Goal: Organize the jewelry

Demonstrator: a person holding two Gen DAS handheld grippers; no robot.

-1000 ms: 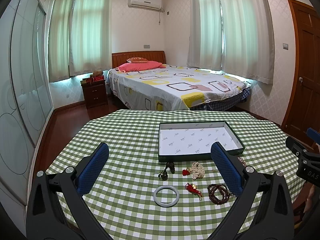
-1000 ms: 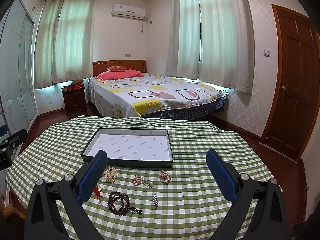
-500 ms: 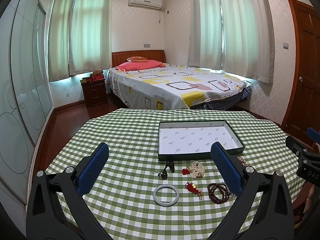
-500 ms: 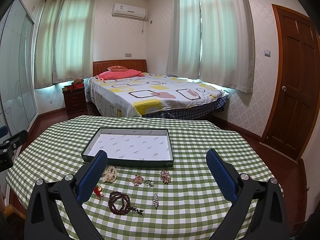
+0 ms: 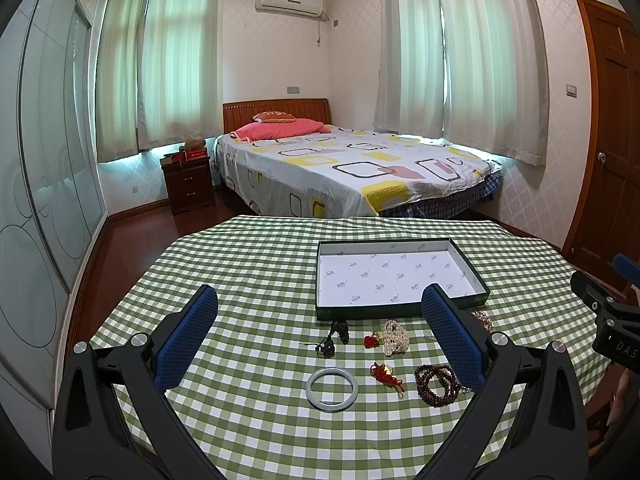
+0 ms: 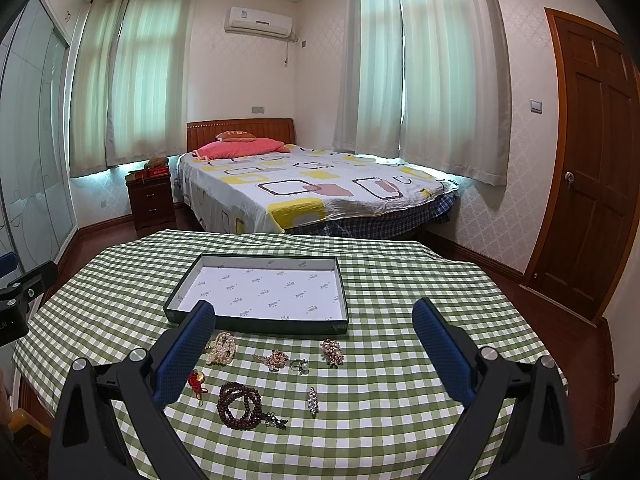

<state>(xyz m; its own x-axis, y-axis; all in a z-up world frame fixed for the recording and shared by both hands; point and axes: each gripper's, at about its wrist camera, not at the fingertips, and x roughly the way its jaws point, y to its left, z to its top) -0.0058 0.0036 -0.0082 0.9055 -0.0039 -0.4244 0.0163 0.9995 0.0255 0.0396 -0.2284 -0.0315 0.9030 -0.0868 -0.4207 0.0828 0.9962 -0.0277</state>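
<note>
A dark green tray with a white lining [image 5: 332,314] [image 6: 256,325] lies empty on the green checked table. Loose jewelry lies in front of it: a pale jade bangle [image 5: 331,389], a dark pendant [image 5: 338,332], a pearl strand [image 5: 395,337] [image 6: 222,347], a red knot charm [image 5: 385,373] [image 6: 197,382], a brown bead bracelet [image 5: 437,385] [image 6: 239,405], brooches [image 6: 331,351] [image 6: 276,359], a ring [image 6: 300,366] and a crystal clip [image 6: 313,401]. My left gripper [image 5: 318,338] is open and empty above the bangle. My right gripper [image 6: 314,344] is open and empty above the brooches.
The round table's cloth [image 5: 248,272] hangs over the edges. Beyond it stand a bed [image 5: 340,168], a nightstand [image 5: 188,184] and a wardrobe on the left. A wooden door [image 6: 592,168] is at the right. The right gripper's body [image 5: 612,320] shows at the left view's right edge.
Both views have shifted very slightly; the grippers stay open and nothing on the table has moved.
</note>
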